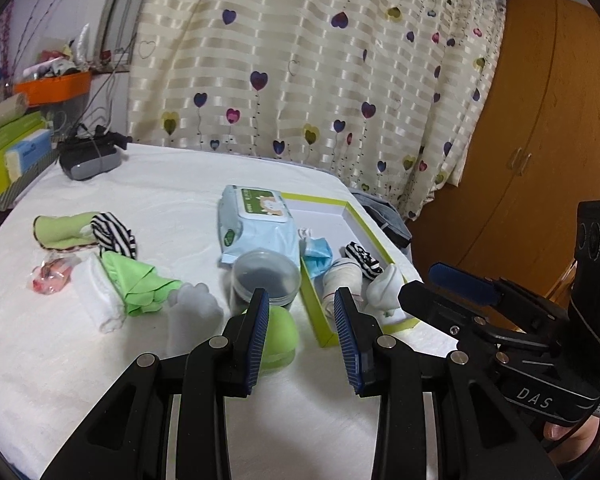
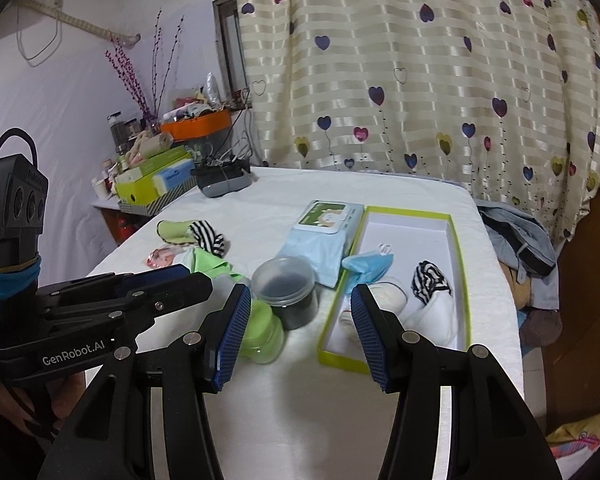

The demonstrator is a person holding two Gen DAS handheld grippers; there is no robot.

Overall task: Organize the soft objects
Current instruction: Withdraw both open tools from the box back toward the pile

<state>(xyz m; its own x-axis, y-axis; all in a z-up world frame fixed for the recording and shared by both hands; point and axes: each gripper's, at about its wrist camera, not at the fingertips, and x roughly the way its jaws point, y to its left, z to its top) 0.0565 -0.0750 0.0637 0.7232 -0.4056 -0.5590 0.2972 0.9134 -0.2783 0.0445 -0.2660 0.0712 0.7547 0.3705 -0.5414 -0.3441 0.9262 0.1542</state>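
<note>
Both your grippers empty, jaws apart: left gripper (image 1: 302,316), right gripper (image 2: 300,320). Loose green cloth (image 1: 140,284) lies centre-left of left view, long axis slanting toward lower right; left gripper nearer. Box (image 1: 374,236) sits right of centre.

Your left wrist camera looked forward and downward along the left gripper (image 1: 302,336) from the near edge of the surface (image 1: 180,184), close in. Your right wrist camera faced likewise beside it. Both views shared the green-rimmed box (image 1: 370,232) and heart-patterned curtain (image 1: 320,60).
</note>
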